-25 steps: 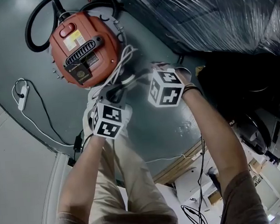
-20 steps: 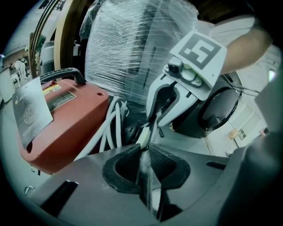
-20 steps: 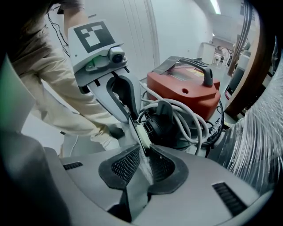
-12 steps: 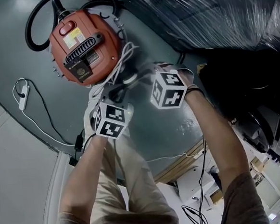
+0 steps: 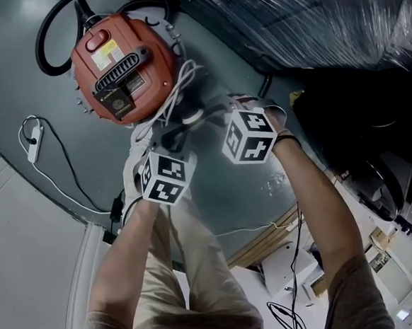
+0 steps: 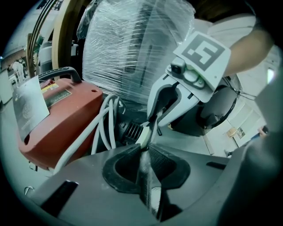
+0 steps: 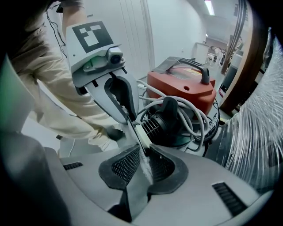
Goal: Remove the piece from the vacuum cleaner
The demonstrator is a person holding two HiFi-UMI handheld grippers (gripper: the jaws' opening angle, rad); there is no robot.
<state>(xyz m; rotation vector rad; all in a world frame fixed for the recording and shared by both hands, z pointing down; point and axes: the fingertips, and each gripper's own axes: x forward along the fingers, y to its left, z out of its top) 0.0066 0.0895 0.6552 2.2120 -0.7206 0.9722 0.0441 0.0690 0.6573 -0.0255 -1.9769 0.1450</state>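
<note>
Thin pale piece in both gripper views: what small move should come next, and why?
Probably lift both together, away from the red vacuum cleaner, jaws shut. The left gripper and right gripper each pinch the thin pale piece from opposite sides, beside the white cord; an even pull should not bend it.
</note>
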